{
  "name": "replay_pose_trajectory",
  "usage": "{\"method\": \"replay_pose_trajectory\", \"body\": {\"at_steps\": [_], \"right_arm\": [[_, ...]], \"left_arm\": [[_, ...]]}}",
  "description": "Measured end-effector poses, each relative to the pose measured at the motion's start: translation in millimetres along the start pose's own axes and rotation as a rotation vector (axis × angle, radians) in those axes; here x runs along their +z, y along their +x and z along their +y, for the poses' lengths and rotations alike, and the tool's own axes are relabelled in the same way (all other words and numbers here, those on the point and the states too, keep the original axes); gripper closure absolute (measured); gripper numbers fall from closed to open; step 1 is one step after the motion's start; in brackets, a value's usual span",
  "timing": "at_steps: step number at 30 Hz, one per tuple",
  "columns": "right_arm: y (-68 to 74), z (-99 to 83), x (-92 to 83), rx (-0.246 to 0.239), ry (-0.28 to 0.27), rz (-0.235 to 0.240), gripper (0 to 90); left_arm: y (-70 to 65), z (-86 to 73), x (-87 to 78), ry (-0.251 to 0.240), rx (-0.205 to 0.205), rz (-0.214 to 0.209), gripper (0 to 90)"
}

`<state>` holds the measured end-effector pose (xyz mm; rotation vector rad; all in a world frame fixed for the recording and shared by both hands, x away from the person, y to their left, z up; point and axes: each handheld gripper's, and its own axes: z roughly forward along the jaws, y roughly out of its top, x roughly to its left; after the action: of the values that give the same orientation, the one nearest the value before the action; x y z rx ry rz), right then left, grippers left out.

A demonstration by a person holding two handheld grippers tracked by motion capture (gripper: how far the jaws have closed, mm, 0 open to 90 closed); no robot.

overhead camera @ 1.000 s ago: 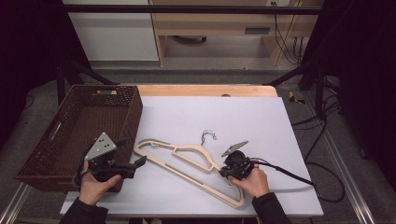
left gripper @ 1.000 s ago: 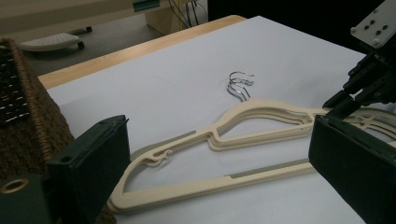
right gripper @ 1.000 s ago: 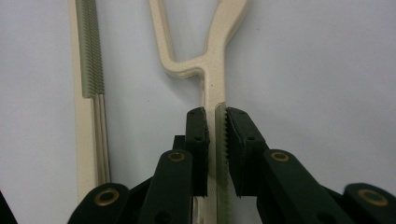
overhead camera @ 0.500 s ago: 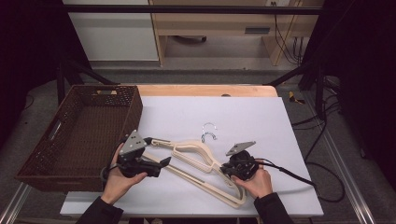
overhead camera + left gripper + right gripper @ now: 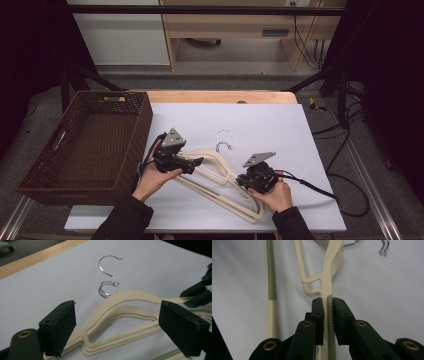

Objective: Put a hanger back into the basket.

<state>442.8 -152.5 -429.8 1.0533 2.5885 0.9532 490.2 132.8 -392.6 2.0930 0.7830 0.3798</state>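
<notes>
The cream hangers (image 5: 220,172) lie stacked on the white table (image 5: 280,130), between the two grippers. The right gripper (image 5: 327,315) pinches one hanger arm between its pads. The left gripper (image 5: 117,327), jaws spread and just closing slightly, straddles the opposite shoulder without contact; the brown basket (image 5: 85,145) sits beyond it.

Dim room beyond a white-topped table (image 5: 280,125) with a pale wooden far edge. Grey floor (image 5: 210,80) behind, a white cabinet (image 5: 120,35) and a light wooden bench (image 5: 235,25) against it. Black cables (image 5: 305,35) trailing at right; dark stand legs (image 5: 75,75) at left.
</notes>
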Motion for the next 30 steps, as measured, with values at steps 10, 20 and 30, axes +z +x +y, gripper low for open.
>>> {"method": "replay_pose_trajectory", "body": {"at_steps": [10,20,30], "right_arm": [[0.9,-0.2,-0.3,0.003,-0.007,0.006,79.8],[0.3,-0.3,-2.7,-0.011,-0.019,0.019,80.3],[0.8,-0.7,-1.5,-0.011,-0.018,0.035,79.9]], "left_arm": [[9.5,-2.4,35.3,0.126,0.081,0.013,24.3],[12.5,-9.7,62.3,0.209,0.161,0.037,44.5],[9.2,-10.5,60.1,0.211,0.207,0.061,64.0]]}}
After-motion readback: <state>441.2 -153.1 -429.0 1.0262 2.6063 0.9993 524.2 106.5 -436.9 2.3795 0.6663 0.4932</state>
